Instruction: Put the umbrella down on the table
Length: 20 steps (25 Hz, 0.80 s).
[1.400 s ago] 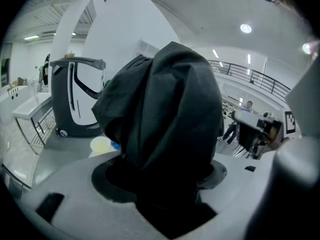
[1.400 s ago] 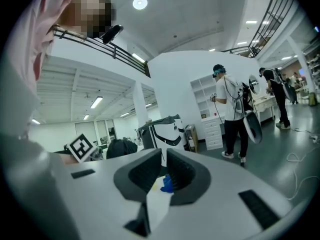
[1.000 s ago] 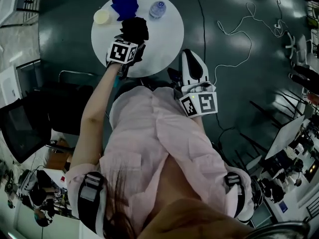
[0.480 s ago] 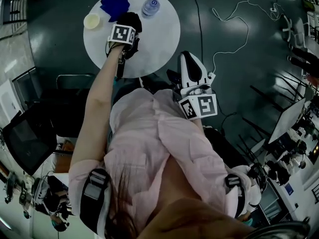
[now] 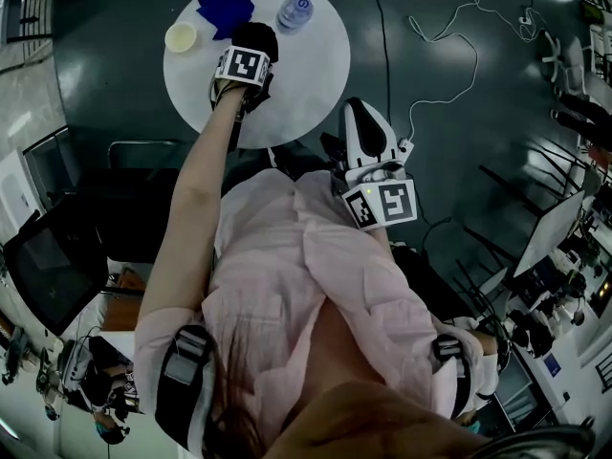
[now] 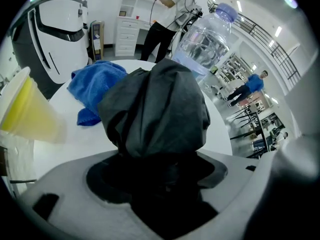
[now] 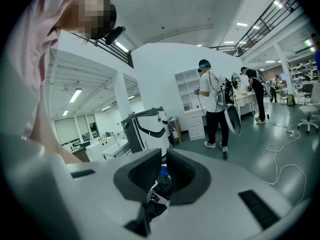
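Observation:
The umbrella point(image 5: 255, 35) is a folded black bundle held over the round white table point(image 5: 308, 70). My left gripper point(image 5: 250, 50) is shut on it, arm stretched forward. In the left gripper view the umbrella's point(image 6: 159, 109) dark fabric fills the space between the jaws of the left gripper point(image 6: 160, 171). I cannot tell whether it touches the tabletop. My right gripper point(image 5: 380, 173) stays close to my body, off the table. In its own view the right gripper point(image 7: 162, 173) has its jaws almost together with nothing held.
On the far side of the table lie a blue cloth point(image 5: 226, 8), a yellow cup point(image 5: 180, 36) and a water bottle point(image 5: 295, 12). A white and black machine point(image 5: 368, 134) stands by the table's near right edge. Cables cross the floor at right.
My left gripper has carried the umbrella farther over the table, toward the cup and cloth. The right gripper has stayed put.

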Each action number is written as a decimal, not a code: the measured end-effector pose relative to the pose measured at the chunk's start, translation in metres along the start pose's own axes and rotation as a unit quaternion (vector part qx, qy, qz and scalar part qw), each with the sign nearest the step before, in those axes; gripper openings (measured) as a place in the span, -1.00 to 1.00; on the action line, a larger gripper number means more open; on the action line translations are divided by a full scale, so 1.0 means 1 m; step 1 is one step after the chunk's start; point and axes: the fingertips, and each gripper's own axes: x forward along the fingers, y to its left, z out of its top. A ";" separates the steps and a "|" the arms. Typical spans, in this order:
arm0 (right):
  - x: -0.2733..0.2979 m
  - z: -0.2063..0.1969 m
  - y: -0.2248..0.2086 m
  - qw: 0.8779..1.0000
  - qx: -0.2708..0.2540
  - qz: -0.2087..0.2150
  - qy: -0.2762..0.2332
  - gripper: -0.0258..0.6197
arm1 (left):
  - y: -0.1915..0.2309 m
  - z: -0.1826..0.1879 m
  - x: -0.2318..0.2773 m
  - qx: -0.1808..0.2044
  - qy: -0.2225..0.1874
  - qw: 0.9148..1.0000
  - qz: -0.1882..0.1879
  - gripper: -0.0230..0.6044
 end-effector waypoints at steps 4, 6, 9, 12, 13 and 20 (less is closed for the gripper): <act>-0.002 0.001 0.002 1.000 0.000 0.007 -0.003 -0.82 | -0.003 -0.001 -0.007 0.004 -0.006 1.000 -0.005 0.17; -0.002 0.001 0.002 1.000 -0.001 0.012 -0.004 -0.82 | -0.004 0.000 -0.013 0.000 -0.014 1.000 -0.011 0.18; -0.001 0.001 0.004 1.000 -0.004 0.023 -0.007 -0.82 | -0.003 0.002 -0.031 -0.008 -0.038 0.999 -0.008 0.18; 0.000 0.002 0.010 0.999 -0.007 0.035 -0.011 -0.82 | -0.002 0.007 -0.063 -0.022 -0.088 0.996 -0.006 0.17; 0.001 0.003 0.012 0.999 -0.008 0.039 -0.014 -0.82 | -0.002 0.011 -0.077 -0.027 -0.111 0.993 -0.005 0.17; 0.002 0.013 0.025 0.997 -0.018 0.067 -0.030 -0.82 | -0.028 0.040 -0.240 -0.039 -0.348 0.937 0.017 -0.70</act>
